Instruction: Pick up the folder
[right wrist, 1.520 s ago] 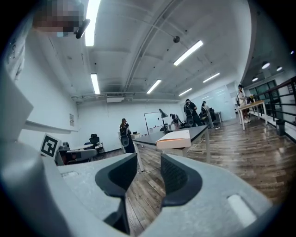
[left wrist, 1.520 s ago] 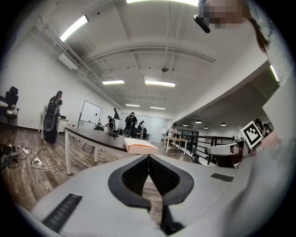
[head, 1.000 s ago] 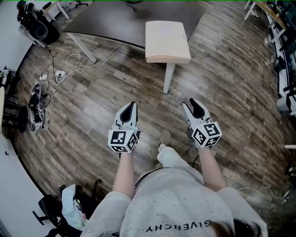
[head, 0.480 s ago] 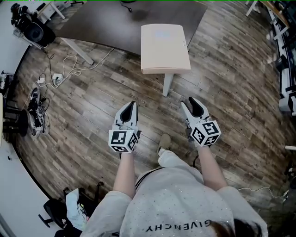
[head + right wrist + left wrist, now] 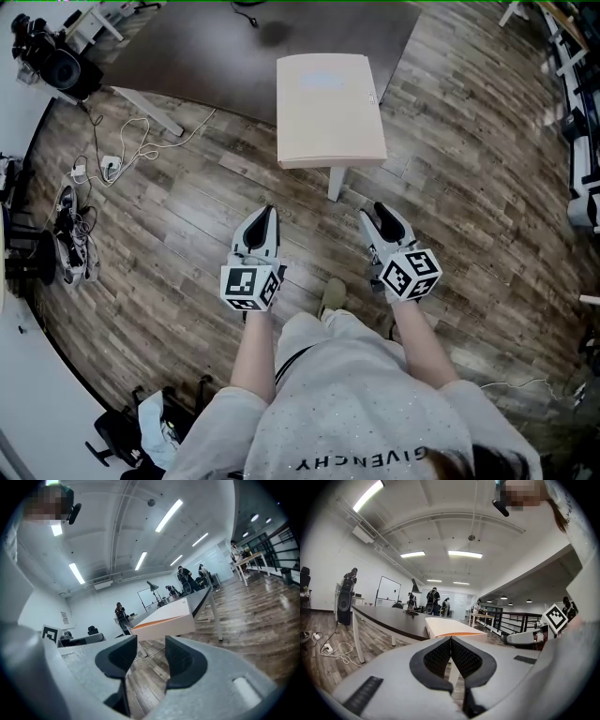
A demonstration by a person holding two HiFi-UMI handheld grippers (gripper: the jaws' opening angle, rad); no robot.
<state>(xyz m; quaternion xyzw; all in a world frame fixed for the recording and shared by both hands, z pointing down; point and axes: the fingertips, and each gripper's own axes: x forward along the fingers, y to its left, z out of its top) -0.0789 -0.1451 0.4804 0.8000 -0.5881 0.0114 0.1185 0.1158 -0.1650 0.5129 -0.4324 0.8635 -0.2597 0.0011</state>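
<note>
The folder point(image 5: 330, 108) is cream with an orange edge, the table point(image 5: 234, 56) behind it dark grey, the plank floor point(image 5: 469, 206) streaked grey-brown.

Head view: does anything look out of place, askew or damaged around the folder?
Nothing stands out. The folder lies flat and square on its small table, no damage visible. Only a loose white cable trails over the floor at left, well clear of it.
</note>
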